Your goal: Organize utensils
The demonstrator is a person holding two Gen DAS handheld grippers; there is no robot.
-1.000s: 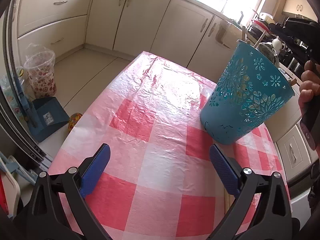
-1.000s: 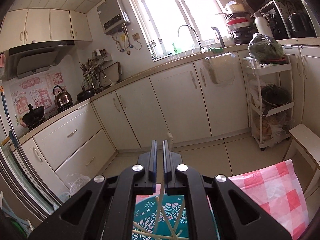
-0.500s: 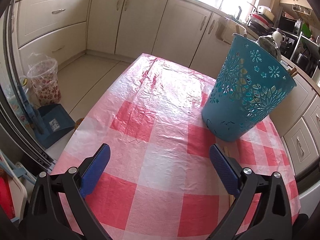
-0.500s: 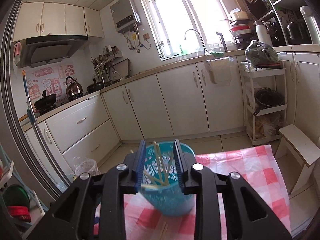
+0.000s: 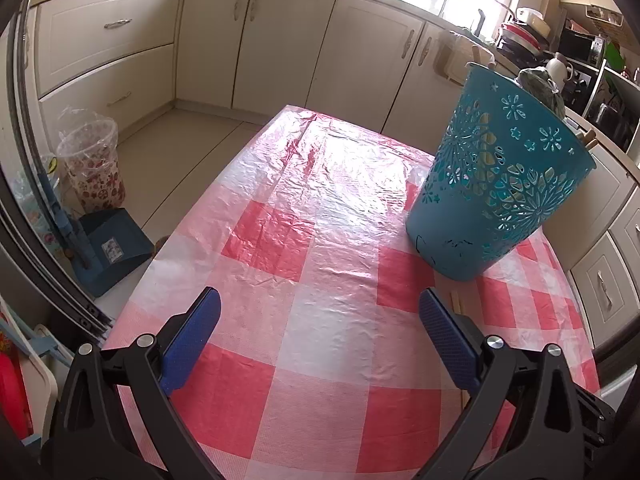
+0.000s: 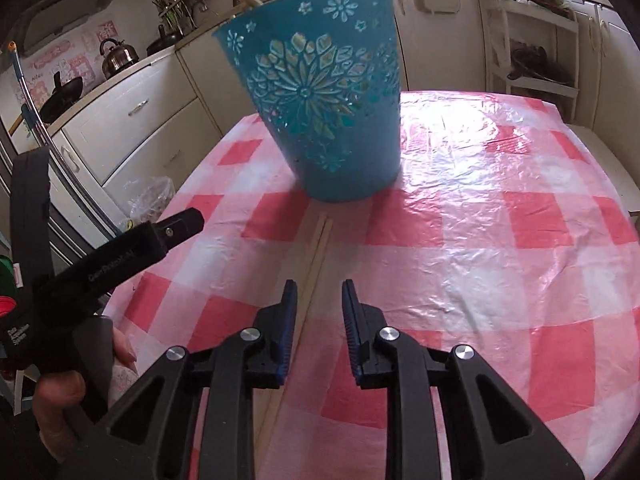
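A teal cut-out basket (image 5: 496,184) stands on the red-and-white checked table (image 5: 320,240), with wooden chopstick tips showing at its rim; it also shows in the right wrist view (image 6: 332,100). A pair of wooden chopsticks (image 6: 314,256) lies on the cloth in front of the basket, running under my right gripper's left finger; its ends show in the left wrist view (image 5: 456,304). My right gripper (image 6: 318,300) is open and empty, low over the table. My left gripper (image 5: 320,312) is wide open and empty, left of the basket.
The left gripper's handle and the hand holding it (image 6: 80,300) are at the left of the right wrist view. Kitchen cabinets (image 5: 280,40) surround the table. A bin with a plastic liner (image 5: 92,160) and a blue dustpan (image 5: 112,248) stand on the floor left of the table.
My right gripper opened, let chopsticks go into the basket, drew back and dropped low over the table. The left gripper stayed open and hardly moved.
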